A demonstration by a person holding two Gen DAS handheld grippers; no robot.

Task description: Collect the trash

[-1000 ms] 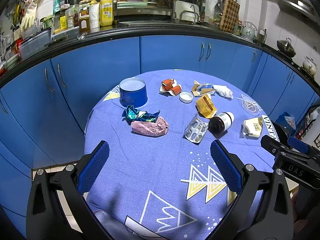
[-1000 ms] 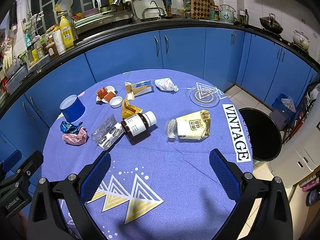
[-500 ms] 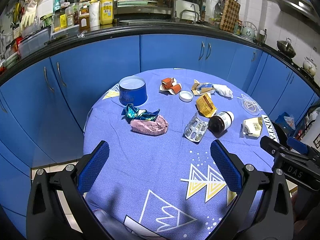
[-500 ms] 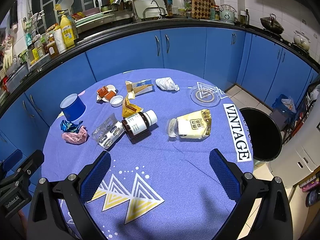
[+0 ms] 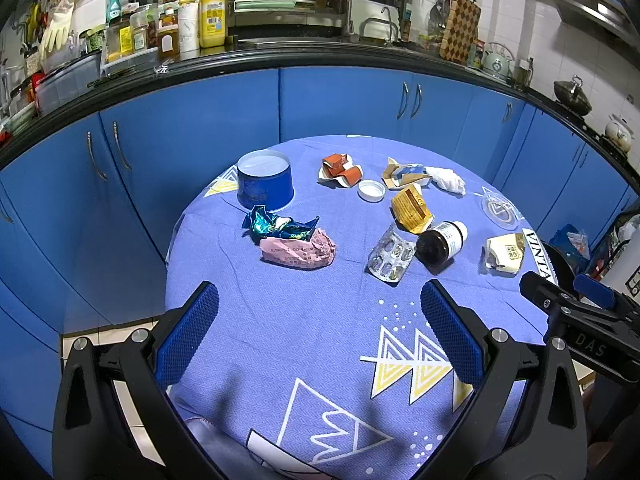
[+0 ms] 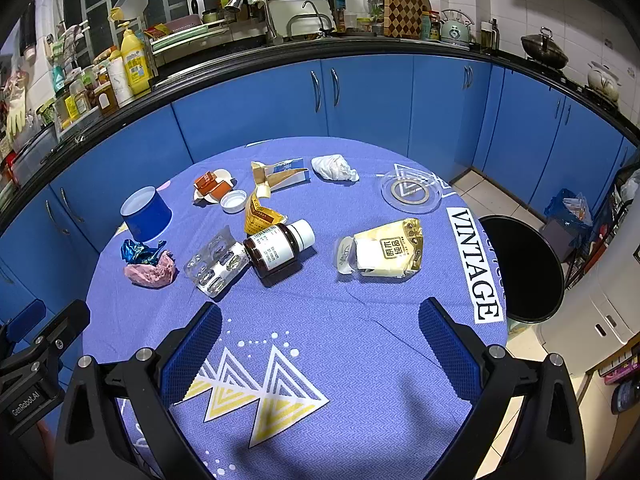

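Note:
Trash lies on a round table with a blue cloth (image 5: 320, 328): a pink wrapper (image 5: 298, 254) (image 6: 150, 272), a teal foil wrapper (image 5: 276, 226), a blister pack (image 5: 391, 254) (image 6: 216, 266), a brown pill bottle (image 5: 440, 240) (image 6: 276, 250), a yellow packet (image 5: 412, 208), a cream pouch (image 6: 386, 254) (image 5: 505, 254), a torn carton (image 6: 278, 176), a crumpled tissue (image 6: 334, 168) and a white cap (image 5: 372, 191). A black trash bin (image 6: 520, 268) stands right of the table. My left gripper (image 5: 318, 336) and right gripper (image 6: 320, 350) are open and empty above the near cloth.
A blue cup (image 5: 265, 184) stands upside down at the far left of the table. A clear lid (image 6: 412, 192) lies at the far right. Orange wrappers (image 5: 340, 168) sit on a white scrap. Blue cabinets (image 5: 340, 108) and a cluttered counter curve behind.
Both views have shifted very slightly; the grippers stay open and nothing on the table has moved.

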